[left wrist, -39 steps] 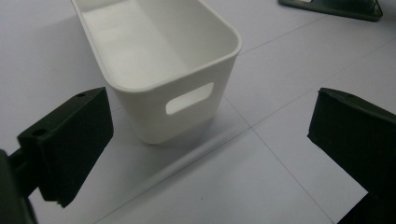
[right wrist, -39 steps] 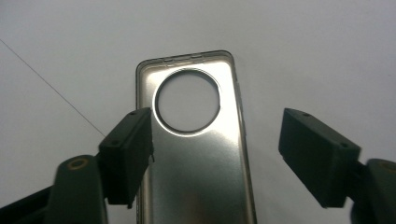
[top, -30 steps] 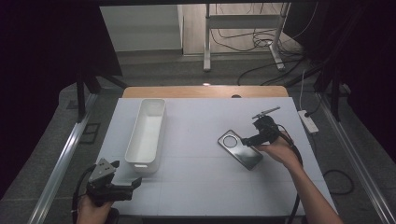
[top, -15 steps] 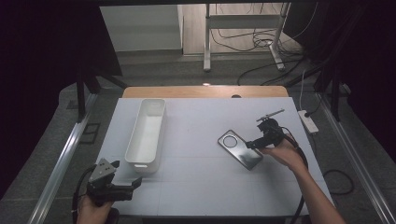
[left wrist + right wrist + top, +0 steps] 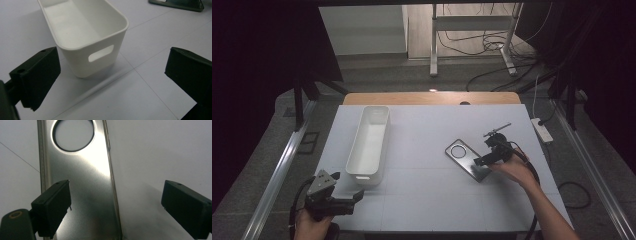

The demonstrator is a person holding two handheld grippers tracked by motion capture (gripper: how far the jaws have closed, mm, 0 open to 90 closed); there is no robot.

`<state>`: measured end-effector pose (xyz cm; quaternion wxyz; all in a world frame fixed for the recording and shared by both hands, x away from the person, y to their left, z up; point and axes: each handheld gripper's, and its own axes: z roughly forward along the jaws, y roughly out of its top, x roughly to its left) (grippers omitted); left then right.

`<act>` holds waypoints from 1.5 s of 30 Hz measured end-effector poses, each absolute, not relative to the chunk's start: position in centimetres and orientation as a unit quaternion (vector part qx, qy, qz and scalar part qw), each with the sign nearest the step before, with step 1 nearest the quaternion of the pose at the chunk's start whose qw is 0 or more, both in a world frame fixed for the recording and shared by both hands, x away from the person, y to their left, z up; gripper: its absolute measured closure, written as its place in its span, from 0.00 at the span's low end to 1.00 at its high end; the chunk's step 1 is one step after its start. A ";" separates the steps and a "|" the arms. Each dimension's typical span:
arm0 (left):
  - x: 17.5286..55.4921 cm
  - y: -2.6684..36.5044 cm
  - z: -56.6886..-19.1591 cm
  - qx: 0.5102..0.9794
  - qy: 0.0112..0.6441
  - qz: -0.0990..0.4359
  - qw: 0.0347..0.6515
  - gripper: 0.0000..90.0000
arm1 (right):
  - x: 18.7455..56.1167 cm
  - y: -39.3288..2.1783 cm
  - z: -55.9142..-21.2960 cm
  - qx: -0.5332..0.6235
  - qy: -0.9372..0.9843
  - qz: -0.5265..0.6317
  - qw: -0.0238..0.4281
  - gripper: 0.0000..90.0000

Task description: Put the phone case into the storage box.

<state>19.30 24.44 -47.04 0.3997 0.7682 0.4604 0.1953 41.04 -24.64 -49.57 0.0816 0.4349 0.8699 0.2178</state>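
The right hand-held gripper [image 5: 484,161] hovers wide over the near end of the dark phone case [image 5: 467,159], which lies flat on the bench [image 5: 422,200] right of the white bin [image 5: 369,142], jaws just narrowing, nothing gripped, apparently lining up a pickup.

The high view looks down from above the table [image 5: 422,150]; both gripper views sit low and close, sharing the phone case [image 5: 82,195].

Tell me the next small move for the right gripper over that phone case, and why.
Probably shift the right gripper sideways until the phone case's long edges sit between the jaws, then lower and close. In the right gripper view the jaws, just closing a little, are open with nothing gripped: one hangs over the case, the other over bare table. The white bin looks like the likely destination.
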 end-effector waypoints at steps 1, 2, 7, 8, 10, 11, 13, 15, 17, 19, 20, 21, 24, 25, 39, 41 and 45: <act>19.3 24.4 -47.0 0.769 0.460 0.196 0.399 0.01 | 41.0 -24.6 -49.8 0.433 0.871 0.214 0.083 0.13; 19.3 24.4 -47.0 0.769 0.460 0.196 0.399 0.01 | 41.0 -24.6 -50.0 0.429 0.874 0.210 0.081 0.15; 19.3 24.4 -47.0 0.770 0.459 0.194 0.398 0.01 | 40.7 -24.4 -50.3 0.409 0.888 0.191 0.090 0.28; 19.3 24.4 -47.0 0.770 0.459 0.194 0.398 0.01 | 40.7 -24.4 -50.3 0.409 0.888 0.191 0.090 0.28; 19.3 24.4 -47.1 0.770 0.459 0.194 0.397 0.01 | 40.8 -24.6 -50.1 0.408 0.887 0.197 0.089 0.41; 19.3 24.4 -47.1 0.770 0.459 0.194 0.397 0.01 | 40.8 -24.6 -50.0 0.406 0.888 0.199 0.087 0.46; 19.3 24.4 -47.1 0.771 0.459 0.194 0.396 0.01 | 40.9 -24.9 -49.9 0.405 0.888 0.203 0.083 0.60; 19.3 24.4 -47.1 0.770 0.460 0.194 0.397 0.01 | 41.0 -25.0 -49.8 0.402 0.889 0.205 0.076 0.67; 19.3 24.5 -47.1 0.770 0.460 0.194 0.397 0.01 | 41.1 -25.2 -49.8 0.401 0.890 0.207 0.072 0.72; 19.4 24.5 -47.1 0.770 0.460 0.192 0.399 0.01 | 41.2 -25.4 -49.8 0.396 0.891 0.216 0.053 0.86; 19.4 24.5 -47.1 0.770 0.459 0.191 0.400 0.01 | 41.2 -25.4 -49.8 0.397 0.890 0.218 0.050 0.88; 19.4 24.5 -47.1 0.770 0.459 0.191 0.399 0.01 | 41.2 -25.4 -49.7 0.402 0.888 0.215 0.054 0.95; 19.4 24.4 -47.1 0.771 0.460 0.189 0.398 0.01 | 41.3 -25.6 -49.7 0.395 0.892 0.211 0.056 0.97; 19.5 24.4 -47.1 0.772 0.460 0.189 0.397 0.01 | 41.3 -25.5 -49.6 0.390 0.895 0.209 0.060 0.98; 19.5 24.5 -47.0 0.774 0.455 0.177 0.404 0.02 | 40.8 -25.3 -49.0 0.398 0.891 0.206 0.077 0.98; 19.5 24.6 -47.0 0.773 0.454 0.177 0.406 0.02 | 40.7 -25.4 -48.9 0.398 0.890 0.210 0.079 0.99; 19.5 24.5 -47.0 0.775 0.450 0.175 0.408 0.01 | 40.2 -25.3 -48.2 0.401 0.884 0.224 0.082 0.98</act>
